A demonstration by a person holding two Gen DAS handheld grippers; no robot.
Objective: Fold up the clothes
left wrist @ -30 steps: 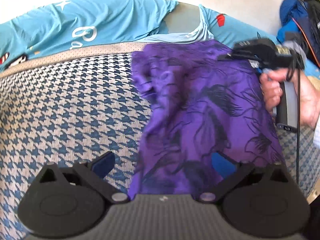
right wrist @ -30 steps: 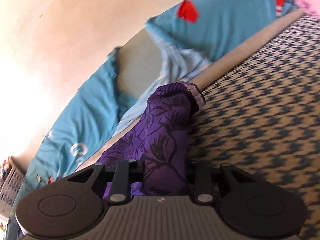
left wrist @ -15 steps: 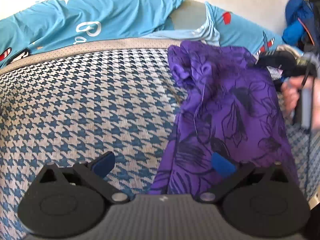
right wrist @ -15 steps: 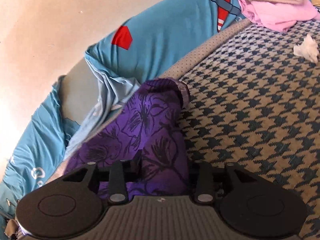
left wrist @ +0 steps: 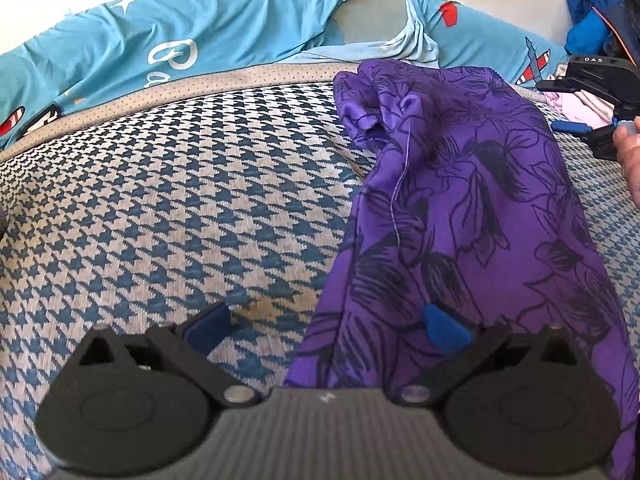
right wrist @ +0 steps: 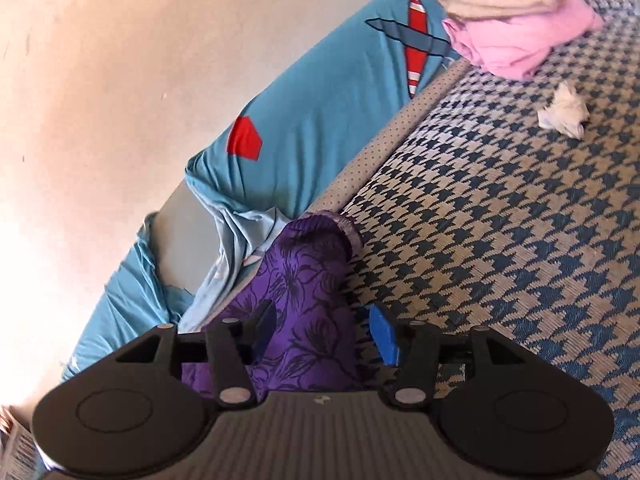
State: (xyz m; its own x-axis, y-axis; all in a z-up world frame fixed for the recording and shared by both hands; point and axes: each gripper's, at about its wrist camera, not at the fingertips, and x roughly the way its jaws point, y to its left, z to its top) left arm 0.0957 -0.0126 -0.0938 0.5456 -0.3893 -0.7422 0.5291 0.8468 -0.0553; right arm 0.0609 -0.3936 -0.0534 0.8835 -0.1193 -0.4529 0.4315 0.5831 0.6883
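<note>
On houndstooth bed cover, purple floral garment lies stretched toward teal sheet at far edge. Left gripper angled down at near end of garment, fingers wide apart, one blue pad over fabric, other over cover; nothing pinched. Right gripper low over far cuff end, fingers opening, thin silky cloth between them, pads not pressing. Person's hand on its handle. Cover woven, coarse. Pink folded cloth and crumpled white tissue well apart.
</note>
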